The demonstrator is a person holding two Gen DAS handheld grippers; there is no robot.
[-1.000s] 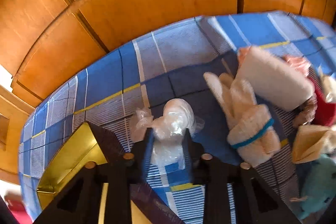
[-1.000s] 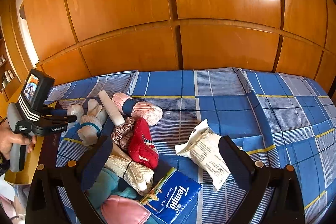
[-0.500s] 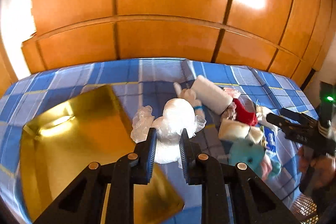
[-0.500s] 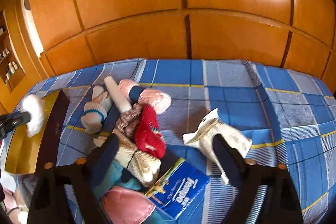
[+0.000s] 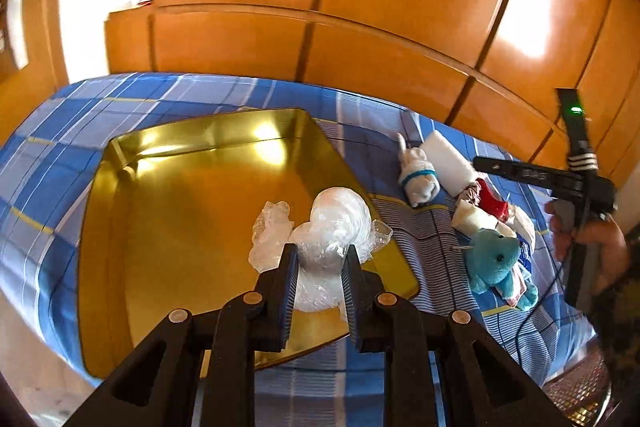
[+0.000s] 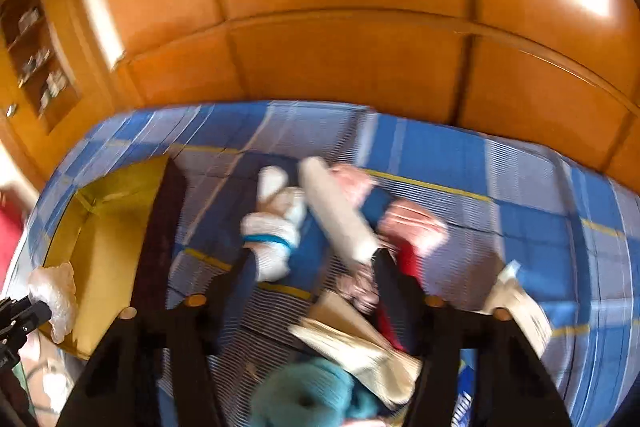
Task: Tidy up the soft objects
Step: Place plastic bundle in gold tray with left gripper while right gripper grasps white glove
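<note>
You won't find any readable text, label, brand, number or sign in either view. The blue printed packet (image 6: 464,401) at the bottom edge of the right wrist view carries white marks, but motion blur smears them past reading. The small items on the wooden wall shelf (image 6: 38,61) are too blurred for any lettering.
</note>
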